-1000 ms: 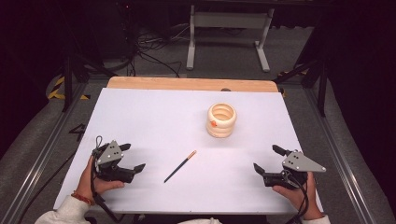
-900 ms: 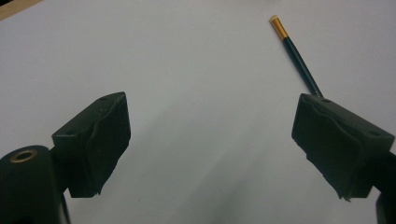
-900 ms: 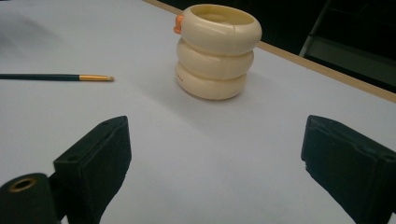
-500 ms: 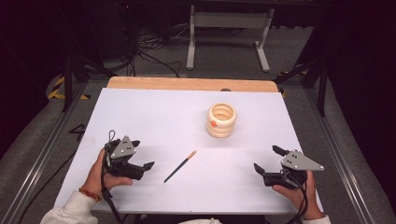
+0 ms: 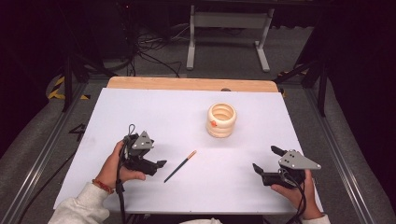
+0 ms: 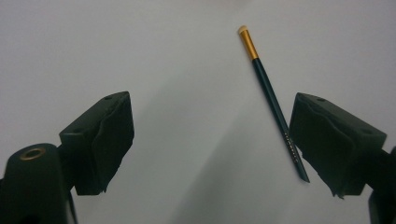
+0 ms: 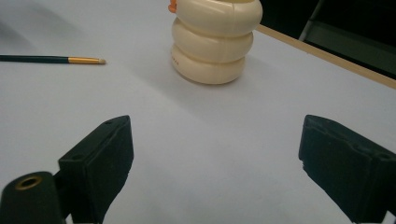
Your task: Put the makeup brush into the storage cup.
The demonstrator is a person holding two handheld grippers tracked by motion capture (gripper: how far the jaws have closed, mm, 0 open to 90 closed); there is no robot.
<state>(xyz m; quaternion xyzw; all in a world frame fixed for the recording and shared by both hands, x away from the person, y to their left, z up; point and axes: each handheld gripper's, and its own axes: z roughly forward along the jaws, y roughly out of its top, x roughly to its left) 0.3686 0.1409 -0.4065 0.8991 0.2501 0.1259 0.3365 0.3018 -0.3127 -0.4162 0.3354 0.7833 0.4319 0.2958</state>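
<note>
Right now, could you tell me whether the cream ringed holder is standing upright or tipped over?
Upright. The holder stands on its base on the white table, its open mouth facing up; the right gripper view shows its stacked rings level.

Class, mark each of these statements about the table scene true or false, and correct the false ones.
1. The brush lies flat on the white table. True.
2. The left gripper is shut on the brush. False: it is open, the brush untouched beside one of its fingers.
3. The cream ringed holder stands upright. True.
4. The right gripper holds the holder. False: it is open and empty, well short of it.
</note>
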